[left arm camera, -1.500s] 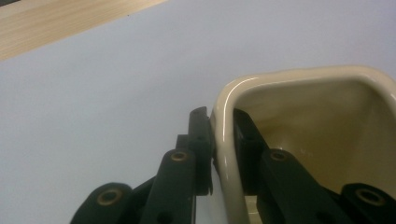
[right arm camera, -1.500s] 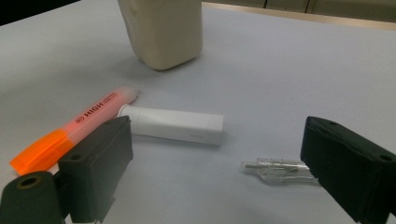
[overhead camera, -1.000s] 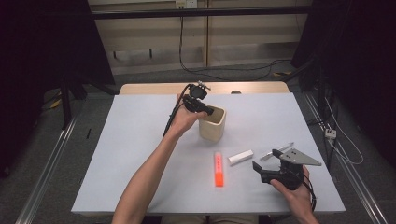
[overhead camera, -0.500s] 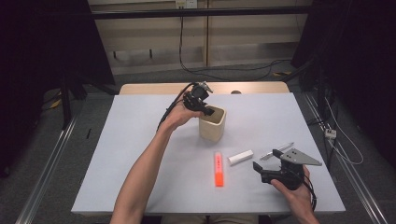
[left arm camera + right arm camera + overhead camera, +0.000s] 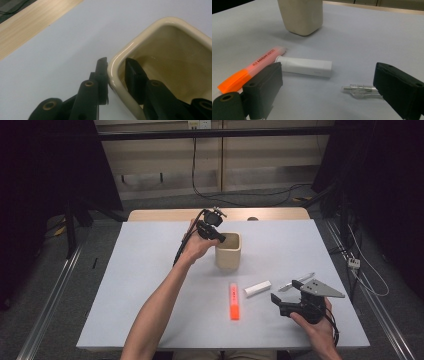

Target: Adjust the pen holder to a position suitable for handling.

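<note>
Left gripper (image 5: 220, 238) fingers just closing on a rim, right gripper (image 5: 282, 293) spread wide

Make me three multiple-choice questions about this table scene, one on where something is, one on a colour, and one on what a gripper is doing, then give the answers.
1. Where does the white tube lie?
A. inside the cup
B. on the table right of the highlighter
C. on the floor

2. What colour is the highlighter?
A. orange
B. blue
C. green

3. How do the left gripper's jaws stand?
A. both outside the cup
B. wide apart above the table
C. either side of the cup's rim

Answers: 1 B, the high view shows it beside the highlighter. 2 A, its body is bright orange. 3 C, the left gripper view shows the wall between the jaws, which have just been closing.
</note>
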`<state>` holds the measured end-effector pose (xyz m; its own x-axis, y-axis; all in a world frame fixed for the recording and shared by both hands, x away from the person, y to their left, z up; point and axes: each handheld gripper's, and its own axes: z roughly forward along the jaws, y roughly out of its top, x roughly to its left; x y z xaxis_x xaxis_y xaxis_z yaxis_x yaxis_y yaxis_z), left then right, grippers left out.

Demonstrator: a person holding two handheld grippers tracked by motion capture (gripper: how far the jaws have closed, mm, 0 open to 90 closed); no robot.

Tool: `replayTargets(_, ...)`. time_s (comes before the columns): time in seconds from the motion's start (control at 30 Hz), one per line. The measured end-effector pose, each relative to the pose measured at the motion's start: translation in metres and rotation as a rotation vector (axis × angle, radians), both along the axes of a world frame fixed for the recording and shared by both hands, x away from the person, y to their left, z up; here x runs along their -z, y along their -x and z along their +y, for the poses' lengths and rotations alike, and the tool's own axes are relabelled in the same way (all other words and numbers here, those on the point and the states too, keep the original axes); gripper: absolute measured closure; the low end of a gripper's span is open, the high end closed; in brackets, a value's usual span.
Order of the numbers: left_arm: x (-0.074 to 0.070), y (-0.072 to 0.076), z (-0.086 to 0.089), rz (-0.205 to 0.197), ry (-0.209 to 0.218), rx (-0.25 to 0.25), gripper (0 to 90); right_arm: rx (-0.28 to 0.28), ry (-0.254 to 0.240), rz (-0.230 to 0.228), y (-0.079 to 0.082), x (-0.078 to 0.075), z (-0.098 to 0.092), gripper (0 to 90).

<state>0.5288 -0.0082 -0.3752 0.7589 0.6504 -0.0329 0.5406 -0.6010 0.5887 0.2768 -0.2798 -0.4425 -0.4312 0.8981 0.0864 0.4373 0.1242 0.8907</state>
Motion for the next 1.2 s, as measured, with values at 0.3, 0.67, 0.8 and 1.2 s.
replayTargets(0.3,0.0,0.001,-0.002,-0.014,-0.01,0.01,73.3,0.0,0.003,-0.001,0.0,0.0,0.0,9.0)
replayTargets(0.67,0.002,0.01,0.013,-0.034,0.092,0.006,54.0,-0.002,0.002,0.001,0.0,-0.002,0.002,9.0)
replayTargets(0.8,-0.001,0.014,0.018,-0.047,0.119,-0.008,41.3,0.001,0.004,0.001,-0.001,-0.001,0.004,9.0)
replayTargets(1.2,-0.005,0.03,0.044,-0.066,0.268,-0.099,8.9,0.005,0.006,0.003,-0.001,-0.001,0.001,8.9)
